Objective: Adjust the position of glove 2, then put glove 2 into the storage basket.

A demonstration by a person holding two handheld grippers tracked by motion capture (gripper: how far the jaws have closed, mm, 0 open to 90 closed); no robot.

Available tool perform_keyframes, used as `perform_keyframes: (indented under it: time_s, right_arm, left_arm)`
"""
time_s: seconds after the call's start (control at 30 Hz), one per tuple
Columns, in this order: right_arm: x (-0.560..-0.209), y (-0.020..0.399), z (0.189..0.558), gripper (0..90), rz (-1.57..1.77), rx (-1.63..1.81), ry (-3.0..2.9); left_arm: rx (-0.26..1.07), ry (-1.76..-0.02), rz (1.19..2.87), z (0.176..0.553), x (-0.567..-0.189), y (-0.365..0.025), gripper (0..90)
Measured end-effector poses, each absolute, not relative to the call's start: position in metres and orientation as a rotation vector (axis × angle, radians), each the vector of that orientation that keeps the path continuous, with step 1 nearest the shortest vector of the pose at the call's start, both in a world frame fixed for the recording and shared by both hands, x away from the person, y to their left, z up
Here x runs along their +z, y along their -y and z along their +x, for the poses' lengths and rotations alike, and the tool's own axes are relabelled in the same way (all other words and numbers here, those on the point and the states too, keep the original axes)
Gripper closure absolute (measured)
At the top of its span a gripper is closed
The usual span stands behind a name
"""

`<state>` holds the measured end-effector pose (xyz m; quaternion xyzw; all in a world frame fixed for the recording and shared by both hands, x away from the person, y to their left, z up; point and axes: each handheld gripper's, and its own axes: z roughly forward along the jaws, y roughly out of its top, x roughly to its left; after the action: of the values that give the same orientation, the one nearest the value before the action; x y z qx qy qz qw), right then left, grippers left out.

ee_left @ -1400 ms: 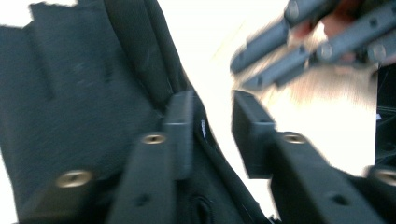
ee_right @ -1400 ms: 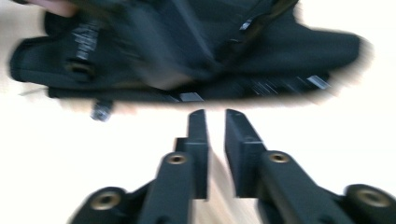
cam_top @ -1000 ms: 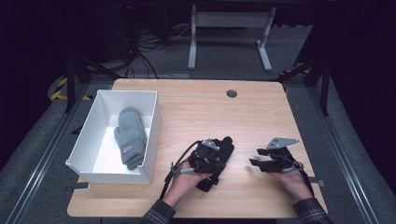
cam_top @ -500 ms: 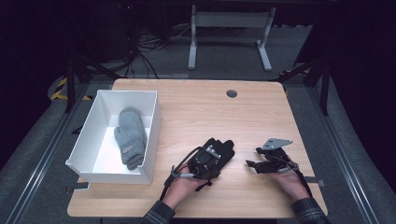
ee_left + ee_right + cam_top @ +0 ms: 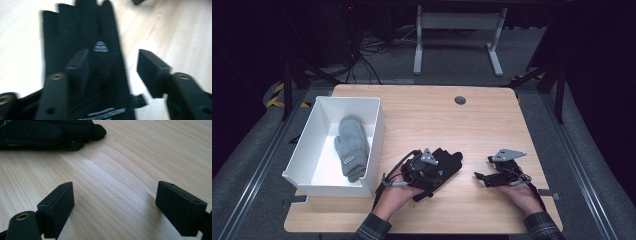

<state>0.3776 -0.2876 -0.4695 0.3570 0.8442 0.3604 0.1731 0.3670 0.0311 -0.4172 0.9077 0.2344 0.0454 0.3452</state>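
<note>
Fingers of the left gripper (image 5: 439, 167) stand apart over the black glove (image 5: 451, 161) in the high view, and those of the right gripper (image 5: 482, 178) are spread too, holding nothing, well to the right of the glove on bare wood. Against the frames of a second ago, the left gripper has slid back toward the near edge with the glove under it, and the right gripper has drawn a little nearer the person; my guess is that the glove is about to be picked up, perhaps to join the grey mitten (image 5: 351, 146) lying in the white box (image 5: 377, 132) at the table's left. From the left gripper view, the glove (image 5: 82, 45) lies flat with its finger ends pointing away, a small pale logo at its middle; one jaw sits over the dark fabric, the other over pale wood beside it, so nothing is clamped yet. From the right gripper view, both jaws are wide open above the grain, with the glove (image 5: 47, 132) far off at the upper left. As for the surroundings, the table (image 5: 492, 120) is light wood with a round cable port (image 5: 460, 100) near its far edge; beyond it are grey carpet, a white desk frame (image 5: 457, 35), tangled cables and a dark room.
</note>
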Motion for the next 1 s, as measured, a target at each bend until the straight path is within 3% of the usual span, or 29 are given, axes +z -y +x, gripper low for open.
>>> perform_keyframes:
  time_s: [0.1, 0.2, 0.57, 1.0]
  right_arm:
    - [-0.469, 0.288, 0.378, 15.3, 1.015, 1.021, -2.394]
    - [-0.469, 0.287, 0.378, 15.3, 1.018, 1.021, -2.394]
    - [-0.469, 0.287, 0.378, 15.3, 1.020, 1.022, -2.392]
    - [-0.470, 0.287, 0.378, 15.2, 1.022, 1.021, -2.391]
  left_arm:
    - [0.171, -0.612, 2.364, 0.373, -0.421, -0.033, 27.5]
    - [0.199, -0.612, 2.370, 0.376, -0.424, -0.032, 19.9]
    - [0.259, -0.625, 2.451, 0.388, -0.443, -0.021, 17.3]
    - [0.175, -0.650, 2.445, 0.395, -0.455, -0.023, 17.0]
